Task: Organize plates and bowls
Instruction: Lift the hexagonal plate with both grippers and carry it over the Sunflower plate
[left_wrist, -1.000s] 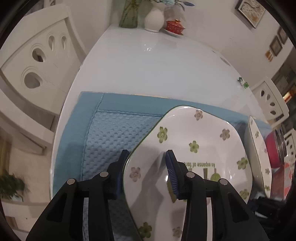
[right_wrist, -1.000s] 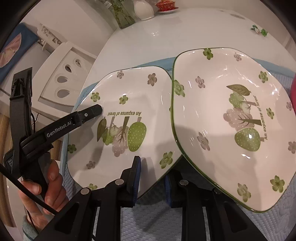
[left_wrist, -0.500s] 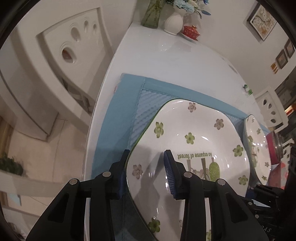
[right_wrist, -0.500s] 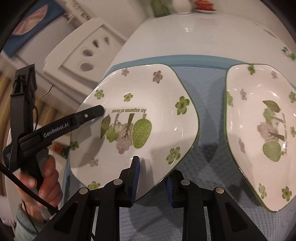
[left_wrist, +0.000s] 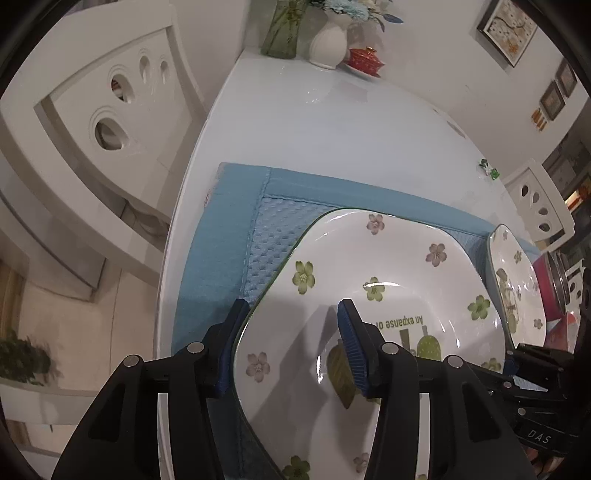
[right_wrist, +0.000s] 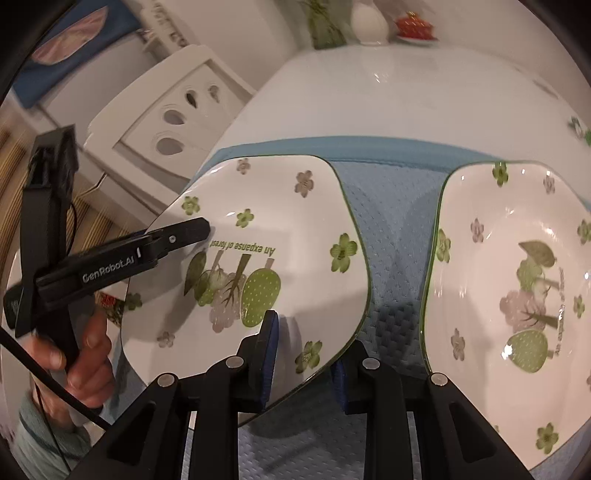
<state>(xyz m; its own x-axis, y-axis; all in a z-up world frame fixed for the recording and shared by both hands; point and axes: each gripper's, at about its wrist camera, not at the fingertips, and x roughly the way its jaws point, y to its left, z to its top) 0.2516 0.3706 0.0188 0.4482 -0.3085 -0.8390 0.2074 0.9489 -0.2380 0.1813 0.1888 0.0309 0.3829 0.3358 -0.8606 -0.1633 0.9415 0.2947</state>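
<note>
Left wrist view is filled by a white squarish ceramic plate with green and mauve flowers and a thin green rim (left_wrist: 388, 295), whose near-left edge is straddled by the left gripper (left_wrist: 291, 343): one blue-padded finger is seen under the rim and the other over the plate's face, but a gap shows between the upper pad and the glaze, so whether the plate is actually pinched cannot be told. The plate is seen above a light blue waffle-weave mat (left_wrist: 266, 243) spread on a glossy white table (left_wrist: 332, 136). Ahead and to the right of this gripper, a second white floral plate (left_wrist: 513, 284) is seen lying on the mat, well apart from the first. From the right wrist view, the same first plate (right_wrist: 258, 266) is straddled at its near-right corner by the right gripper (right_wrist: 306, 354), with one finger above the face and the other below the rim; the fingers stand fairly wide apart, and contact cannot be judged here either. The plate is tilted, its left side raised off the mat (right_wrist: 391, 221). The second plate (right_wrist: 517, 280) is found to the right of this gripper. At the far end of the table, ahead of both grippers, a white ribbed vase (left_wrist: 328, 44) and a small red lidded dish (left_wrist: 364, 61) are visible. A white chair with oval cut-outs (left_wrist: 110, 110) stands to the left.
</note>
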